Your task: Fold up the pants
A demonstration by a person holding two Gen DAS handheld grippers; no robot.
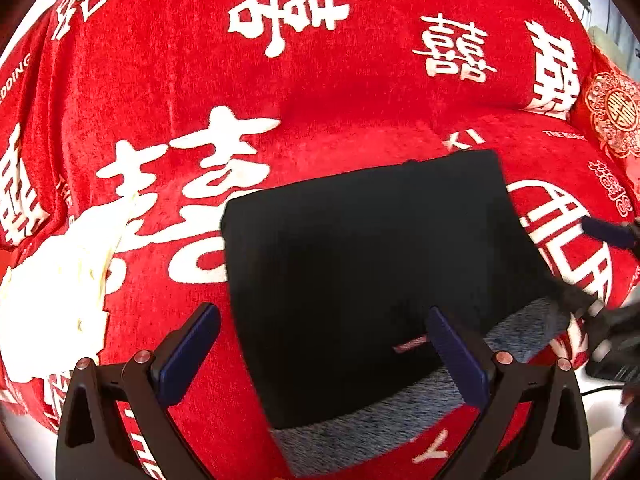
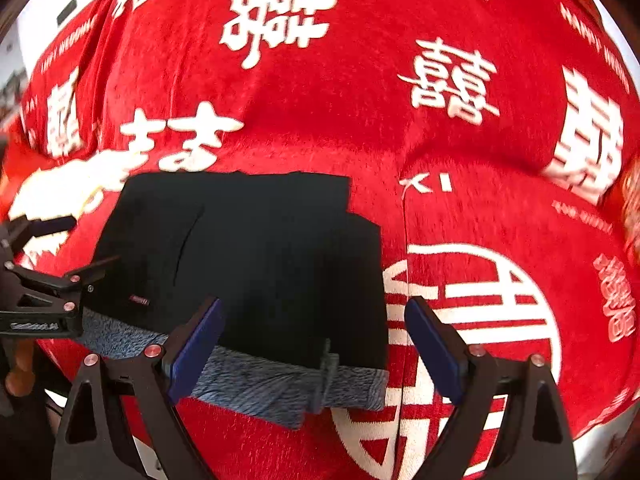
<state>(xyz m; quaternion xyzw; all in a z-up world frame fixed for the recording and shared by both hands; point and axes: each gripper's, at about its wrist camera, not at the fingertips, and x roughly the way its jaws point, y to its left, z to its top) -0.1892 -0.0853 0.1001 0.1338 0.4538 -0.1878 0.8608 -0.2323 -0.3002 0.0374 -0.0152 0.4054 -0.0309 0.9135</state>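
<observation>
Black pants lie folded into a compact rectangle on the red blanket, with a grey fleecy lining showing along the near edge and a small red label. They also show in the right wrist view, where the lining runs along the front. My left gripper is open and empty, just above the pants' near left corner. My right gripper is open and empty over the pants' near right corner. Each gripper appears at the other view's edge.
A red blanket with white characters covers the whole surface. A crumpled white cloth lies to the left of the pants. A red embroidered cushion sits at the far right.
</observation>
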